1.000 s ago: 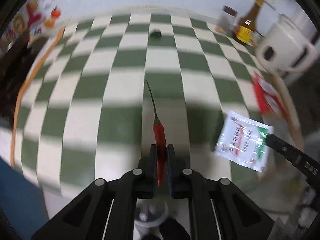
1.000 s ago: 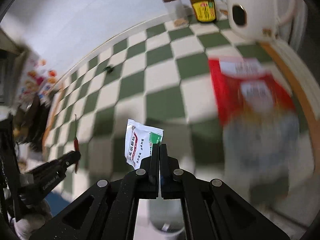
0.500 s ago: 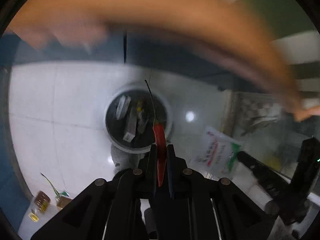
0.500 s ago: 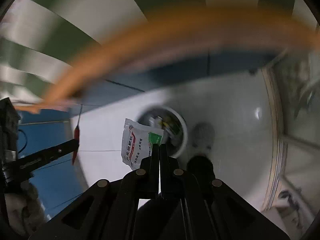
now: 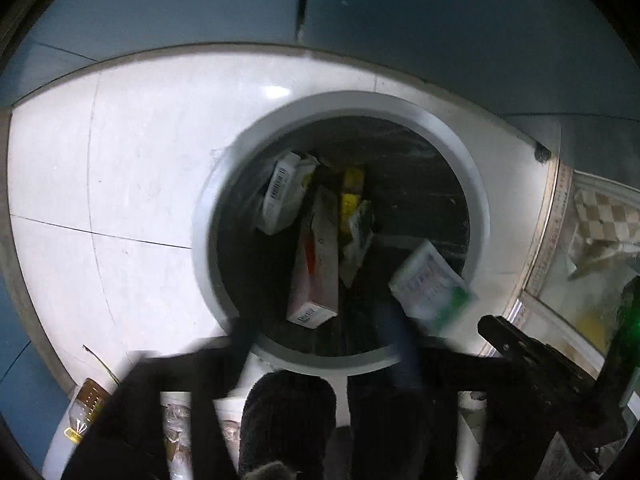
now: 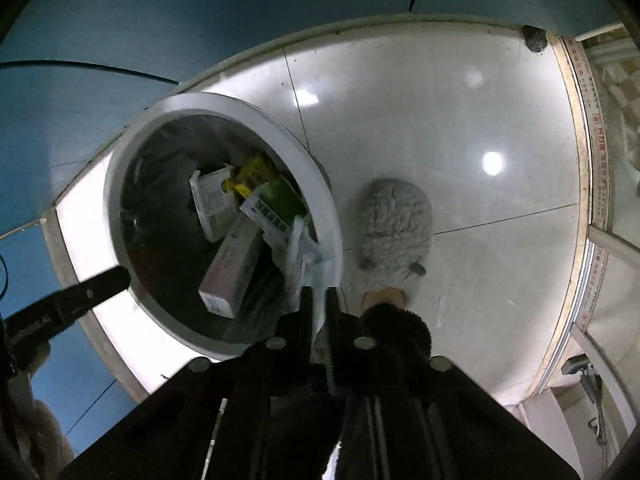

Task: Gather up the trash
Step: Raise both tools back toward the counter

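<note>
- Below, left gripper blurred above trash bin; jaws spread wide, holding nothing.
- Bin holds cartons; white-green packet blurred over its right rim.
- Right gripper: jaws slightly parted, packet loose just ahead.

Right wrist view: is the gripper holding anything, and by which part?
Probably nothing: the right gripper has its jaws parted, and the blurred white packet sits just ahead, over the trash bin. The left gripper is open and empty.
</note>
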Motion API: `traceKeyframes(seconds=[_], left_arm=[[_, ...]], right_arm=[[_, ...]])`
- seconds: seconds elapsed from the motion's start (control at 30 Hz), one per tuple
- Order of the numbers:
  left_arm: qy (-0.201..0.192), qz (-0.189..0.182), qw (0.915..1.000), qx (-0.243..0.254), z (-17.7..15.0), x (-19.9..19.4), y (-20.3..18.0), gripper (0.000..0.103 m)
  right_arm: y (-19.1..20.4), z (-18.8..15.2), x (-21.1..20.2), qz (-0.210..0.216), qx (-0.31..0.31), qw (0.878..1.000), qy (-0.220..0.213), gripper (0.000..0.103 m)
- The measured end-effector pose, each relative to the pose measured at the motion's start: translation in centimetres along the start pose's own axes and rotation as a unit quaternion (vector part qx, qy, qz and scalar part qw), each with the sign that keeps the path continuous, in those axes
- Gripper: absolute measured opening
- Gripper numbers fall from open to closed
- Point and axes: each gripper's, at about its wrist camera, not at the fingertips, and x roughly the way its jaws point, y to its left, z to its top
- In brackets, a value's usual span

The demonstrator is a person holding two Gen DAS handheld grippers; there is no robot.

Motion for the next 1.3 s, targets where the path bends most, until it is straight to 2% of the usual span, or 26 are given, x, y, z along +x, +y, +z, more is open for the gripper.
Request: traceKeyframes(seconds=[0.07,0.13,0.2,0.23,0.27,0.37,0.57,0.77,1.0,1.13,1.23,1.3], left_arm=[[-0.016,0.01,0.9998,0.002,-0.8,-0.7,0.5,0.085],[-0.02,0.025,0.9995,0.004,-1.8,-1.6,0.6,0.098],[-0.033,0.042,0.9985,0.013,-2.9,-3.5,0.5,0.099],[-0.04,0.05,0.9978,0.018,-3.3,-4.6,0.6,0.099],[-0.048,0.056,0.9971,0.022,-3.8,-5.4,0.3,0.099],[-0.072,0.073,0.994,0.038,-6.1,-9.8,0.1,0.099],[-0.124,0.073,0.9881,0.055,-11.3,-20.4,-0.1,0.099],[-0.159,0.075,0.9834,0.047,-16.7,-29.5,0.1,0.099],[-0.201,0.04,0.9783,0.033,-21.2,-37.8,0.1,0.099],[-0.239,0.036,0.9696,0.037,-22.3,-43.2,-0.3,0.099],[-0.293,0.061,0.9534,0.036,-22.3,-48.2,-0.9,0.099],[-0.333,0.064,0.9404,0.032,-21.5,-51.3,-1.3,0.099]], right_arm=[[-0.2,0.1,-0.8,0.008,-0.006,1.0,-0.007,0.057],[0.3,-0.1,-2.2,0.011,-0.017,1.0,-0.013,0.065],[1.2,-0.7,-4.2,0.003,-0.039,0.999,-0.021,0.081],[1.7,-1.0,-5.1,-0.007,-0.048,0.999,-0.026,0.099],[2.1,-1.5,-6.3,-0.021,-0.059,0.997,-0.035,0.103],[3.9,-3.3,-10.9,-0.052,-0.089,0.993,-0.06,0.103],[6.3,-7.6,-21.0,-0.069,-0.116,0.985,-0.105,0.103],[8.0,-12.9,-31.6,-0.061,-0.12,0.981,-0.142,0.103],[10.6,-19.2,-43.6,-0.054,-0.131,0.973,-0.182,0.103],[11.9,-21.4,-48.3,-0.033,-0.129,0.971,-0.196,0.103],[12.5,-21.2,-52.0,0.002,-0.115,0.971,-0.211,0.103],[12.2,-20.2,-54.4,0.023,-0.098,0.969,-0.225,0.103]])
